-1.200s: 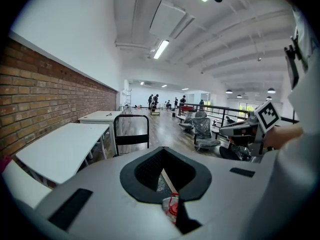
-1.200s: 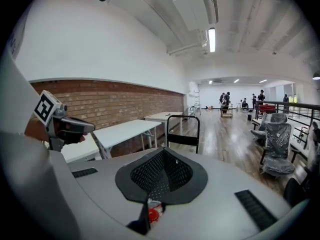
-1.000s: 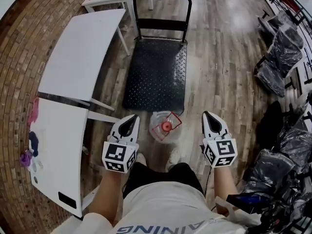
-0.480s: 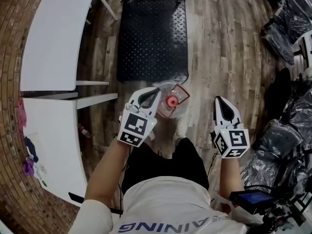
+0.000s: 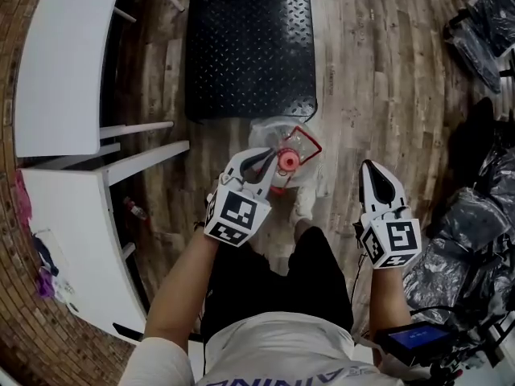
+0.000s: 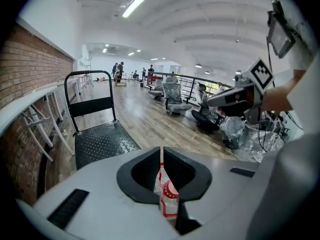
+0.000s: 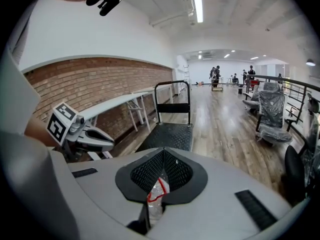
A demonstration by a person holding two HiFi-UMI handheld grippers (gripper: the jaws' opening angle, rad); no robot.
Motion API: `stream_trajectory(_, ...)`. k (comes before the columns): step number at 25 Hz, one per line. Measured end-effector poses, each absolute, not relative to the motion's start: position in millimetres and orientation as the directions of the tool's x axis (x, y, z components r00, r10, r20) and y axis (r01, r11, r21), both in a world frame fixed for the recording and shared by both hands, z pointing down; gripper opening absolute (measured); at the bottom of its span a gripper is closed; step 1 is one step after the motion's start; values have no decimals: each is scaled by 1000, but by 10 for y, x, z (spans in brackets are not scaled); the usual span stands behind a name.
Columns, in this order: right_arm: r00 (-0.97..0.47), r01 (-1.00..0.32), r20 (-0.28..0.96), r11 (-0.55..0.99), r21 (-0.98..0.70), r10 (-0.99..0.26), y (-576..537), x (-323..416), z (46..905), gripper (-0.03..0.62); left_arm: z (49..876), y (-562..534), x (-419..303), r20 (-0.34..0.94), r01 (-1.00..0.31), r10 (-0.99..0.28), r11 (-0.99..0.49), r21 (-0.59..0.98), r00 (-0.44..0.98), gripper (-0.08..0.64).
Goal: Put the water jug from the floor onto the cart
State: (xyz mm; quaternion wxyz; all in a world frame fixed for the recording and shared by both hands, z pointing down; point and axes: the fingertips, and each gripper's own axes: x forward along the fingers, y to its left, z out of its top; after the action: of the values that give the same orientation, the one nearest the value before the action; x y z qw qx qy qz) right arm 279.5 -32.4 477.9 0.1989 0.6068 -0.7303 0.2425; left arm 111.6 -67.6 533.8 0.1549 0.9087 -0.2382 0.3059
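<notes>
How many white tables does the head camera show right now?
2. One white table at the upper left beside the cart; the second table just below it, at the left edge. More may lie outside the frame.

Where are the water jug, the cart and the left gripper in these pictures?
water jug [image 5: 285, 160]: head view, on its red cap.
cart [image 5: 245, 47]: head view, on the bare black deck.
left gripper [image 5: 269, 154]: head view, at the tips of its fingers, beside the jug's cap.
</notes>
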Motion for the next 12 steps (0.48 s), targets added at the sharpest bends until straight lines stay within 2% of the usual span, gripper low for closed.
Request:
stream_trajectory(9,-364,-924,628,353,-149,-688,-211,1994,5787,7,5561,-679,872,607,-599,-407,-787,147,683,2)
stream_trajectory(10,-380,-917,635,364,-164,-672,-184,1919,5897,15,5591,-650,842,608,-602,-406,-784,152,682,2)
stream_trajectory(12,-408,-903,652,387,-186,-639,-134,1778,6090,84,5651,-582,776,614,-608,-403,-777,162,679,2)
